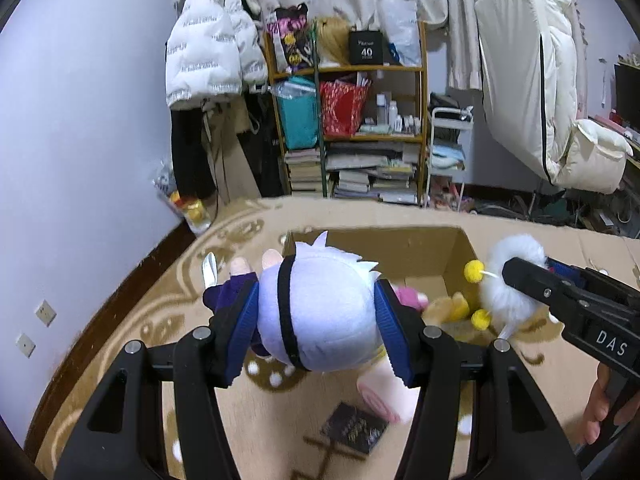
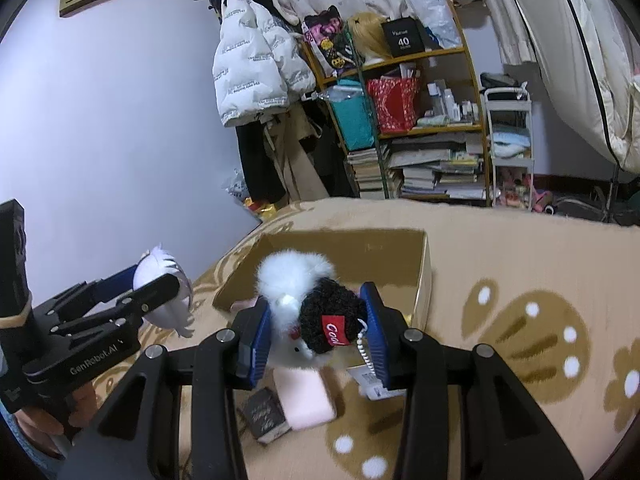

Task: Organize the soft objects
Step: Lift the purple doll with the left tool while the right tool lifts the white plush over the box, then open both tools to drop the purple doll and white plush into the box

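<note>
My left gripper (image 1: 318,326) is shut on a white-haired plush doll (image 1: 320,312) with a black band and purple clothes, held above the blanket just before an open cardboard box (image 1: 404,250). My right gripper (image 2: 316,332) is shut on a white fluffy plush (image 2: 292,276) with a black knitted hat and a beaded tag chain, held over the box's (image 2: 424,276) near edge. In the left wrist view that plush (image 1: 508,288) has yellow pompoms. A pink toy (image 1: 412,298) and a tan-and-yellow toy (image 1: 448,308) lie inside the box.
A tan patterned blanket (image 2: 520,264) covers the surface. A dark booklet (image 1: 354,428) and a pink foam block (image 2: 306,398) lie on it below the grippers. A cluttered shelf (image 1: 360,120), a hanging white jacket (image 1: 212,40) and a wall (image 1: 80,120) stand behind.
</note>
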Demonstrator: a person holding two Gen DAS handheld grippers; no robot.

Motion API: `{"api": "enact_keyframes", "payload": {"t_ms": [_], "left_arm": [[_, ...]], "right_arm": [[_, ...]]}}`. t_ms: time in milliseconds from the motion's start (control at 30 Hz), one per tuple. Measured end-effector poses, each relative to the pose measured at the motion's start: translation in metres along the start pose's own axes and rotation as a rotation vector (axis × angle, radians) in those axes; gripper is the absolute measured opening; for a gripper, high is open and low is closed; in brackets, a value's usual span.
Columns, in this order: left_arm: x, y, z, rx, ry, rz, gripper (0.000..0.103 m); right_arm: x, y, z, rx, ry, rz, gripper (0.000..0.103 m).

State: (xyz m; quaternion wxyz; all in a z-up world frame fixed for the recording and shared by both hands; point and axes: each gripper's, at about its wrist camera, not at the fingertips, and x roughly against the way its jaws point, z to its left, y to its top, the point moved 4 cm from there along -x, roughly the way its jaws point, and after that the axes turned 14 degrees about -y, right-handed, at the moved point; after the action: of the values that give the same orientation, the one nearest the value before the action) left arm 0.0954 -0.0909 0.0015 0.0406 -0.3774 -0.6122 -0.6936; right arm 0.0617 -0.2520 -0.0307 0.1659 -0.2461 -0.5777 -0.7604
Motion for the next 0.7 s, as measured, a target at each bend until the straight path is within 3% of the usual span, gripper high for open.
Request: {"api": "enact_keyframes", "payload": {"t_ms": [700], "left_arm": [[-0.055,0.043,0.014,-0.044,-0.003,-0.064,0.057]], "right_arm": [[-0.042,0.034,0.002,0.061,-0.021,-0.084,0.044]]}}
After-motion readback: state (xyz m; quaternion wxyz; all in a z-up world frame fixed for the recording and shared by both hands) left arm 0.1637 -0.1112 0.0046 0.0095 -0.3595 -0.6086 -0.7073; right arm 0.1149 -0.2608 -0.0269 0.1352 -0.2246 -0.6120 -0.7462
